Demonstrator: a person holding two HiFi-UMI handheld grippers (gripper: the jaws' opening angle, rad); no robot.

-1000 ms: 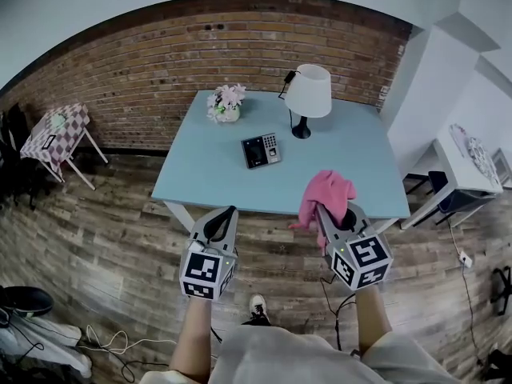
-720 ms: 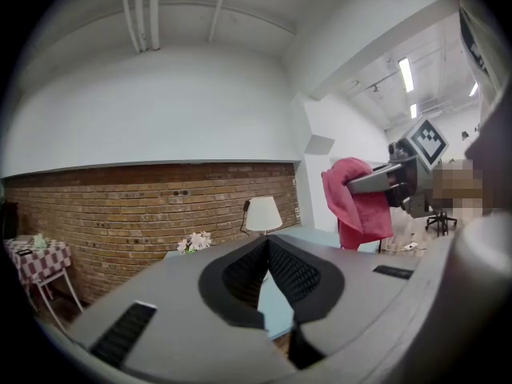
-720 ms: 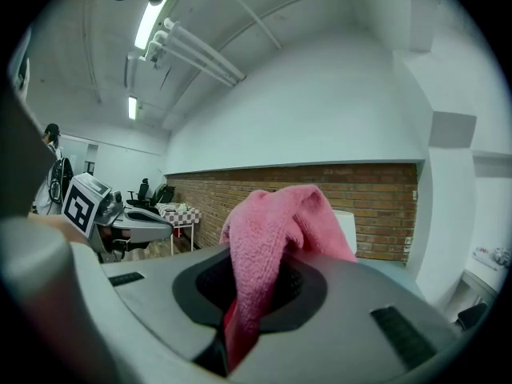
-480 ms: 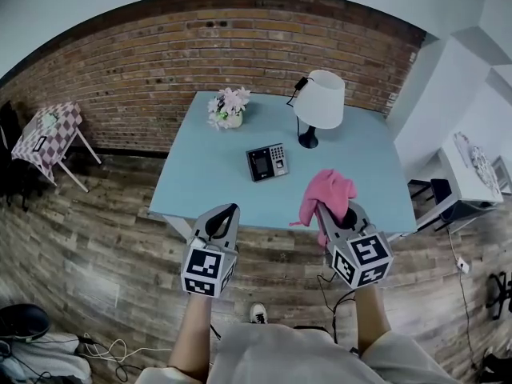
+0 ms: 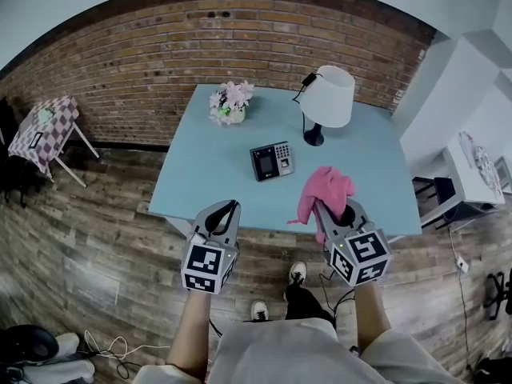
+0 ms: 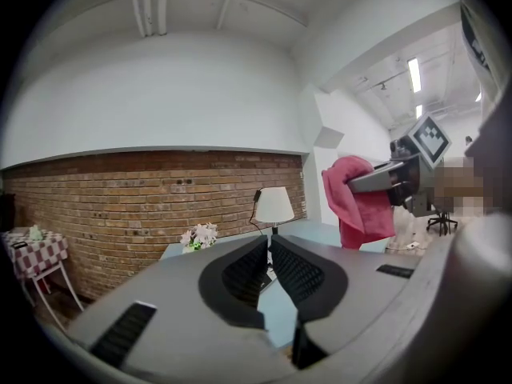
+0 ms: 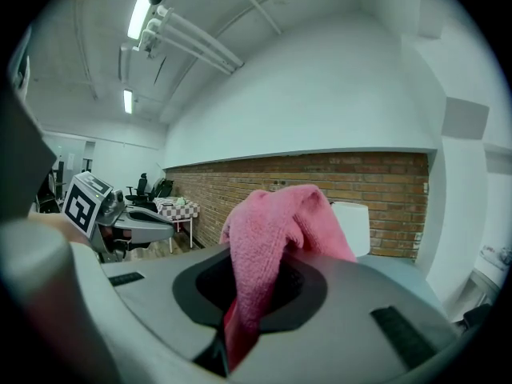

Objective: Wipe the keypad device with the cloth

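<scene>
Gripping the pink cloth [image 5: 324,192] in the right gripper [image 5: 328,212], pinching a fold deep between the pads. Letting the rest of it bunch up over the jaw tips and droop on the side facing the left gripper [image 5: 226,207].

Carrying nothing in the left gripper: just now parting its jaws a crack, showing only a thin slit between the ribbed pads.

Pointing both grippers side by side, close to level, towards the light blue table [image 5: 192,174], with their tips hanging at about its near edge.

Facing the keypad device [image 5: 272,161], lying flat on the tabletop ahead of both grippers. Sitting between the two lines along which they point, apart from either one and from the cloth.

Showing, beyond the device and ahead of the right gripper, a white lamp [image 5: 328,98] standing upright. Showing too, well ahead of the left gripper, a pot of pale flowers [image 5: 230,102] near the table's far edge, with a brick wall [image 5: 160,62] behind it.

Hanging clear of the tabletop with both grippers, touching none of the things on it.
</scene>
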